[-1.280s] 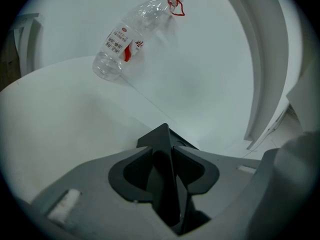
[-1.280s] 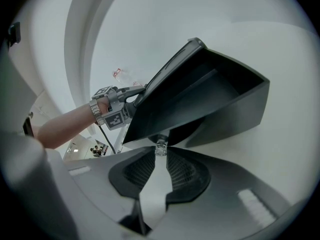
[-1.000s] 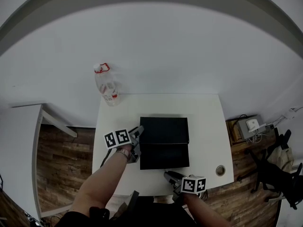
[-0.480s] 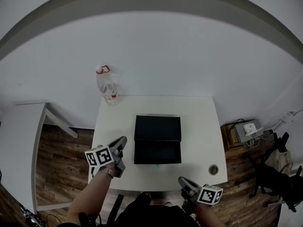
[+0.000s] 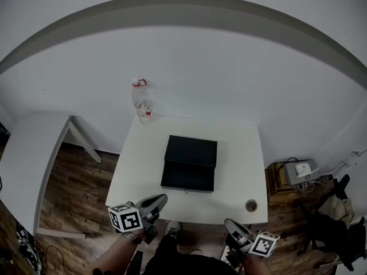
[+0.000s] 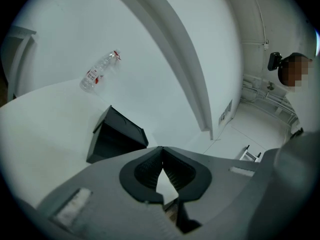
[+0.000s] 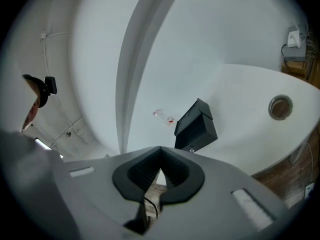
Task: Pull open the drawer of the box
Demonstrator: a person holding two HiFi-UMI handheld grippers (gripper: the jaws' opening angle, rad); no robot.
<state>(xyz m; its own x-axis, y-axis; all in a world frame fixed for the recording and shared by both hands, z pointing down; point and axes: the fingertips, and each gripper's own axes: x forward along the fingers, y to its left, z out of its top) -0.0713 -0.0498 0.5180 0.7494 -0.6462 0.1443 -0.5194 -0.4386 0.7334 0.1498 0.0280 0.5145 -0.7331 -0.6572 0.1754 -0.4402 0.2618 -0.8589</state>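
Box (image 5: 192, 150) sits approx. in the middle of the table (image 5: 241, 148); its drawer (image 5: 187, 177) seems already out toward the near edge. It is probably light and stiff w/ smooth sides, so it can slide on the table. One gripper should brace the body while the other takes the small knob (image 7: 192, 149) on the drawer front. Left gripper (image 6: 161, 152) and right gripper (image 7: 160, 153) are both clenched on nothing, off the near edge — well apart from the box. Count: 1 box, 1 drawer, 1 bottle (image 5: 142, 101) at the far left corner, 1 round hole (image 5: 250, 205) by the near right corner — and 2 grippers.
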